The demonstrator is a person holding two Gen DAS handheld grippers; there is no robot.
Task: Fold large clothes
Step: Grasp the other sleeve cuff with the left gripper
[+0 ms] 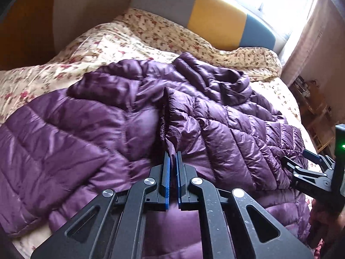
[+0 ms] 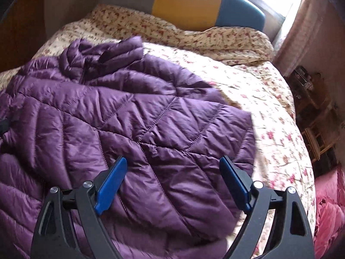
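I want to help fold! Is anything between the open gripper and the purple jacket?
No, nothing visible. The right gripper hangs open right over the purple jacket, with only bare quilted fabric showing between its blue fingers.

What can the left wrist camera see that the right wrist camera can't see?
Only the left wrist view shows the left gripper, shut on a raised fold of the purple puffer jacket, and the right gripper from the side at the picture's edge. Only the right wrist view shows the right gripper with its jaws open above the jacket, and a pink quilt beside the bed. Both show the jacket, the floral bedspread and the grey, yellow and blue headboard.
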